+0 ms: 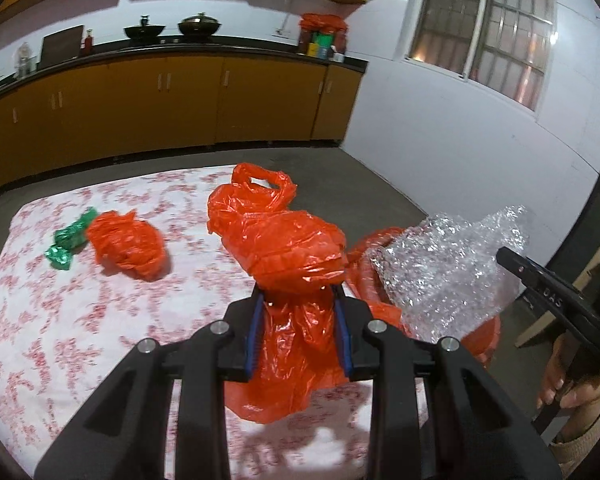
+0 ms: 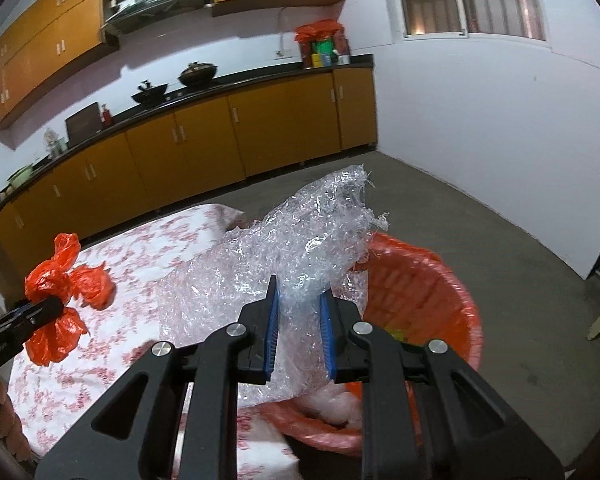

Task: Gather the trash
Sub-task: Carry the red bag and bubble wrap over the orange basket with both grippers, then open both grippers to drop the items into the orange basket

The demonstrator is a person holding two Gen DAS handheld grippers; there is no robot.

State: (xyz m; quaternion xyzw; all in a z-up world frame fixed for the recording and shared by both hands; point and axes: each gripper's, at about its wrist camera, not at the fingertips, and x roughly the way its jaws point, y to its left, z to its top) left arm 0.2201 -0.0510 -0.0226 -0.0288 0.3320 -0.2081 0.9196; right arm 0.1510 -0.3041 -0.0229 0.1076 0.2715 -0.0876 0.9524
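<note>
My left gripper is shut on a crumpled orange plastic bag, held above the floral tablecloth. My right gripper is shut on a sheet of clear bubble wrap, which hangs over the rim of an orange bin. The left wrist view shows that bubble wrap at the right with the right gripper's black body behind it. In the right wrist view, the left gripper and its orange bag appear at the far left. A second orange bag and a green wrapper lie on the cloth.
The bin stands on the grey floor beside the table's right edge and holds white wadding. Yellow cabinets with a dark counter run along the far wall, with woks on top. A person's hand grips the right tool's handle. Bare floor stretches right of the bin.
</note>
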